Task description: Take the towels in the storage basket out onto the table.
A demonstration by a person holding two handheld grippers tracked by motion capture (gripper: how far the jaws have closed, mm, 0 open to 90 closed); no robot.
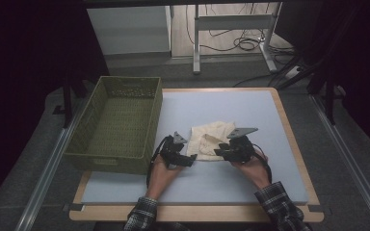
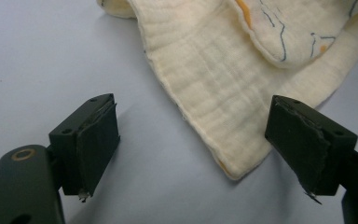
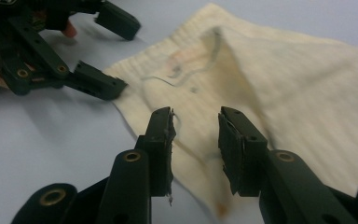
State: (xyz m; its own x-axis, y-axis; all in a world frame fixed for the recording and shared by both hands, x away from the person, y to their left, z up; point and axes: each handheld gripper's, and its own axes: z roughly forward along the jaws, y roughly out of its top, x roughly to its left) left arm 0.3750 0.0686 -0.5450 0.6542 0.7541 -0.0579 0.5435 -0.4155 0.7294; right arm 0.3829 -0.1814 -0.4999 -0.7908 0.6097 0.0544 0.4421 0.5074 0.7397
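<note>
two grippers, jaws apart, at cream cloth (image 1: 212,139), blue table (image 1: 250,108)

An olive-green woven basket (image 1: 117,126) with open-weave walls stands on the left part of the tabletop (image 1: 250,108), its near left corner reaching past the tabletop's edge; the tabletop itself carries a pale grey-blue surface bordered by a light wooden rim. Beyond the far edge, on the grey floor, stand the grey metal legs of a frame (image 1: 231,29), with black cables (image 1: 243,44) looped between and beside them, and a white cabinet (image 1: 127,29) stands to the frame's left.
</note>
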